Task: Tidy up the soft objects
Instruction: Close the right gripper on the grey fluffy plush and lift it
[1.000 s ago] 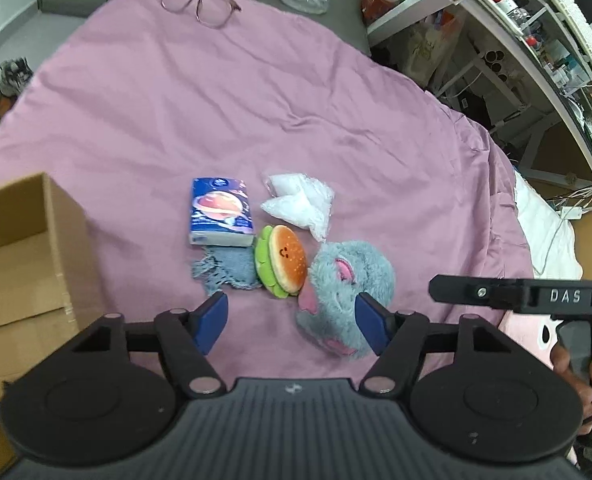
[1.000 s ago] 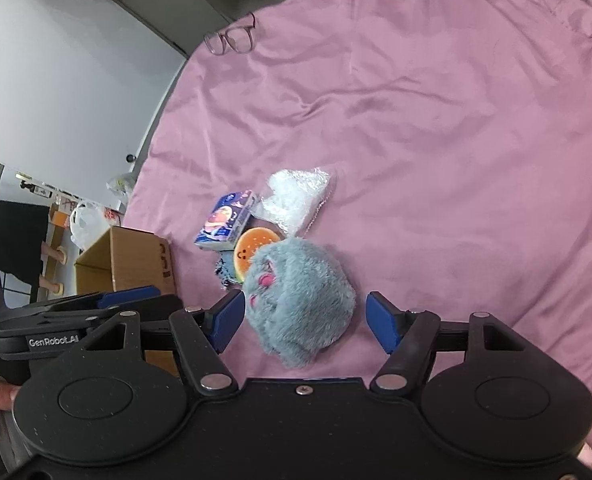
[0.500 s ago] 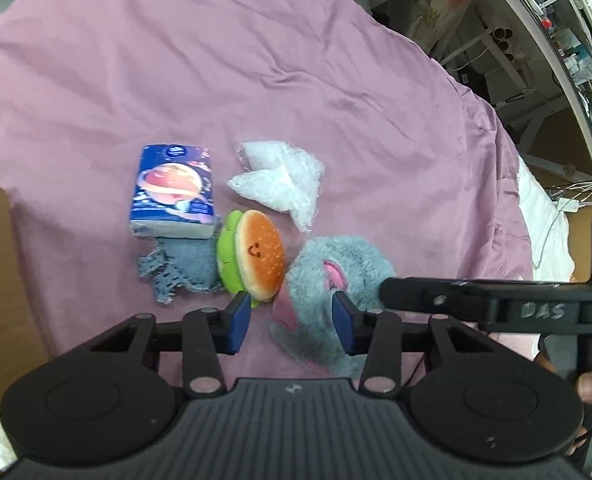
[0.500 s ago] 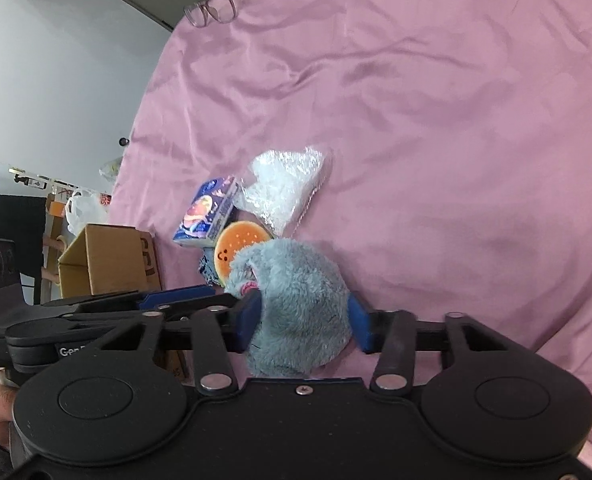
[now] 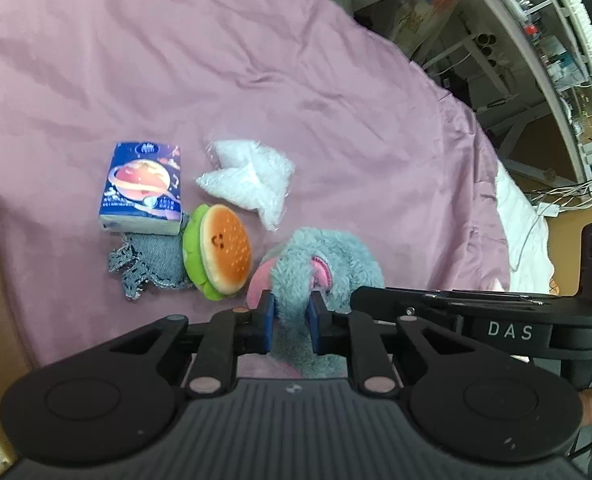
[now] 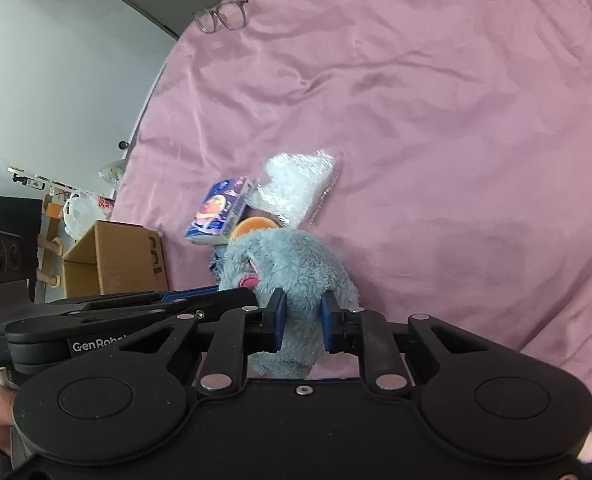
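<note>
A fluffy grey-blue plush toy (image 5: 336, 256) with pink ears lies on the pink bedsheet (image 5: 175, 80). My left gripper (image 5: 290, 322) is shut on its near side. My right gripper (image 6: 302, 320) is shut on the same plush (image 6: 296, 264) from the other side. Beside the plush lie a burger plush (image 5: 221, 252), a grey knitted cloth (image 5: 147, 260), a blue tissue pack (image 5: 143, 186) and a clear bag of white stuffing (image 5: 251, 178).
A cardboard box (image 6: 115, 260) stands at the bed's left edge. Glasses (image 6: 221, 16) lie at the far end of the sheet. Shelves and a desk with clutter (image 5: 536, 40) stand to the right of the bed.
Both grippers moved in on the plush toy and closed on it. They were open and apart from it a second ago.
</note>
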Demonstrator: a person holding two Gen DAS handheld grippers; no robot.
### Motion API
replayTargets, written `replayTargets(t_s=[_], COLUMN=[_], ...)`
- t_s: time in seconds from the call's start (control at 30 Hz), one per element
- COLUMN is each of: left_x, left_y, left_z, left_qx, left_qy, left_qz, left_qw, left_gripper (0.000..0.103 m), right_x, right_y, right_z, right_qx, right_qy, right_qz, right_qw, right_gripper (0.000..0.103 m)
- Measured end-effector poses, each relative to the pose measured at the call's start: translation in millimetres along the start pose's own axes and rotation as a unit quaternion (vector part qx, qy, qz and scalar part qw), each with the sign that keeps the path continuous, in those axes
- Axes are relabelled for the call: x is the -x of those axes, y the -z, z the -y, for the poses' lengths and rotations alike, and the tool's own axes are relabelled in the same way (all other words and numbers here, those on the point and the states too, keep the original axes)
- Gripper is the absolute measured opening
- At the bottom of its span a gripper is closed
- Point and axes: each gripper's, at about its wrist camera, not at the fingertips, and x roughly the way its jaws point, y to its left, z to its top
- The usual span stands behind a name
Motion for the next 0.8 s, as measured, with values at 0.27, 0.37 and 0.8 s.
replayTargets(t_s=[0.27, 0.37, 0.8], left_x=[35, 49, 121], left_y=[10, 13, 30], left_z=[10, 10, -4], left_qx=[-0.008, -0.005, 0.003], left_qy=[-0.001, 0.0, -0.008], left_qz=[0.036, 0.049, 0.111], left_qw=[0.9993, 0.9988, 0.9938], left_gripper=[0.016, 0.016, 0.016], right_x=[25, 33, 54], right_y=[5, 7, 15], right_z=[-29, -42, -113], right_qx=[0.027, 0.035, 0.096], right_qy=[0.006, 0.005, -0.013], right_qz=[0.025, 0.033, 0.055], right_qw=[0.999, 0.999, 0.994], right_gripper=[0.018, 0.018, 0.018])
